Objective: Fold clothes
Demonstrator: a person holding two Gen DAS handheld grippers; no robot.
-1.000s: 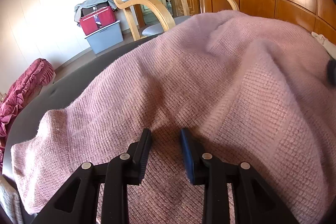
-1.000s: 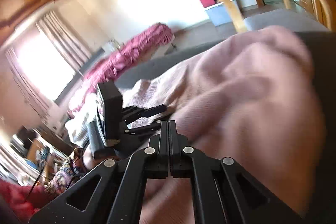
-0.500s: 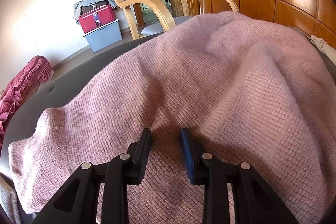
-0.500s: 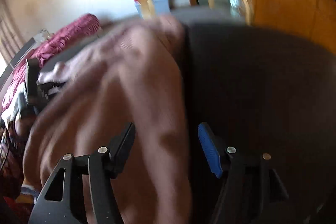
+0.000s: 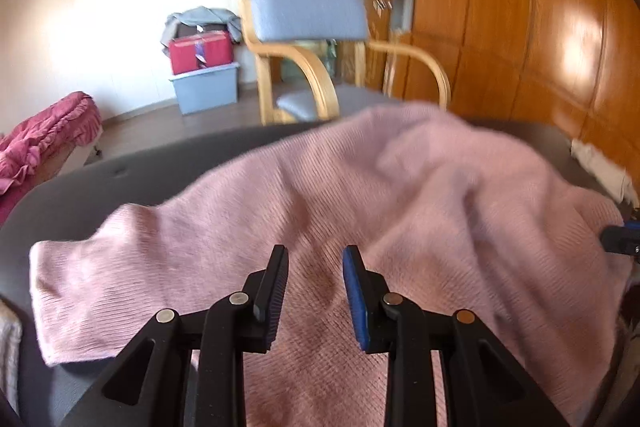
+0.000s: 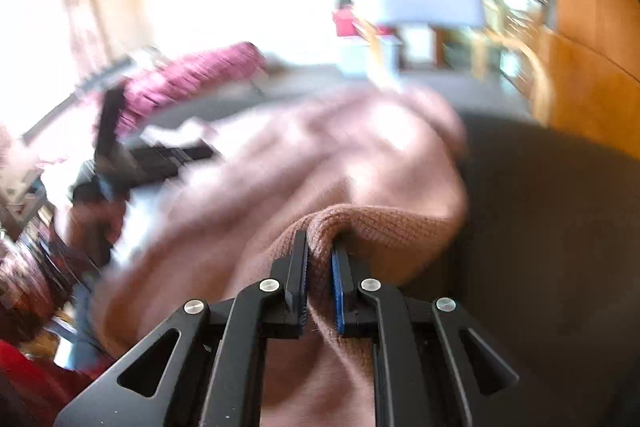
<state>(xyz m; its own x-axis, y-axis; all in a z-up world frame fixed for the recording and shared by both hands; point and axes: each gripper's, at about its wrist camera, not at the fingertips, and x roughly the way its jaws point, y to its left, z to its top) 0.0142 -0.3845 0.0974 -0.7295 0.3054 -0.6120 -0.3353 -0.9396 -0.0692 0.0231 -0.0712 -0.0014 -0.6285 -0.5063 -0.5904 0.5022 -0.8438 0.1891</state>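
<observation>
A pink knit sweater (image 5: 400,195) lies spread and rumpled on a dark grey table (image 5: 100,187). My left gripper (image 5: 316,255) sits low over its near part with the jaws partly apart, and knit fabric fills the gap between the pads. In the right wrist view my right gripper (image 6: 320,243) is closing, and a raised fold of the sweater (image 6: 320,155) at its right edge is pinched between the pads. The left gripper (image 6: 172,155) shows there as a blur at the left. The right gripper's tip (image 5: 620,241) peeks in at the right edge of the left wrist view.
Beyond the table stands a wooden armchair with blue-grey cushions (image 5: 308,11). A red box (image 5: 200,51) rests on a grey bin (image 5: 206,87) by the wall. Maroon bedding (image 5: 44,135) lies at the left, wooden wardrobe panels (image 5: 520,27) stand at the right, and a white cloth (image 5: 596,167) lies at the table's right edge.
The right gripper opened over the sweater's right edge, then closed on a fold of it. The left gripper rose and drew back, so more table and room show beyond the sweater.
</observation>
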